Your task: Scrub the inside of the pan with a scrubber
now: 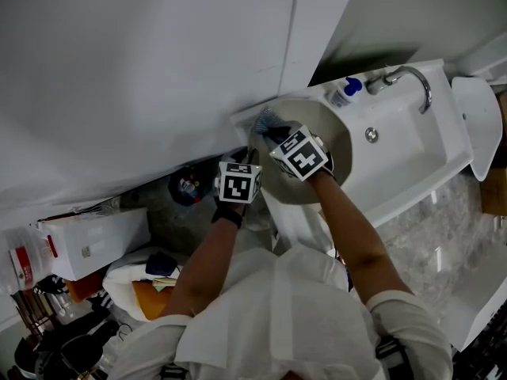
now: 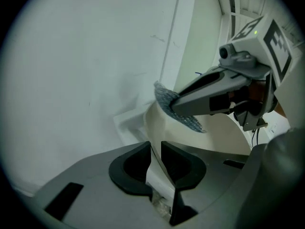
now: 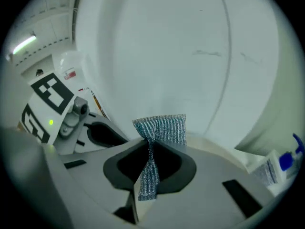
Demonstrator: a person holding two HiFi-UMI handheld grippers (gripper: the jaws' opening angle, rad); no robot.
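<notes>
A cream-coloured pan (image 1: pixel 329 137) is held tilted over the left end of a white sink (image 1: pixel 412 172). My left gripper (image 1: pixel 252 161) is at the pan's near-left edge. In the left gripper view, my left gripper (image 2: pixel 156 149) is shut on a thin pale edge of the pan (image 2: pixel 224 132). My right gripper (image 1: pixel 271 131) reaches across the pan to its upper-left rim, shut on a blue-grey mesh scrubber (image 1: pixel 265 119). In the right gripper view, the scrubber (image 3: pixel 162 128) is pinched in my right gripper (image 3: pixel 150 149), with its top fanned out above the fingers.
A curved faucet (image 1: pixel 413 77) and a bottle with a blue cap (image 1: pixel 346 91) stand at the back of the sink, whose drain (image 1: pixel 371 134) is right of the pan. A white wall lies close on the left. A white box (image 1: pixel 95 240) and clutter sit lower left.
</notes>
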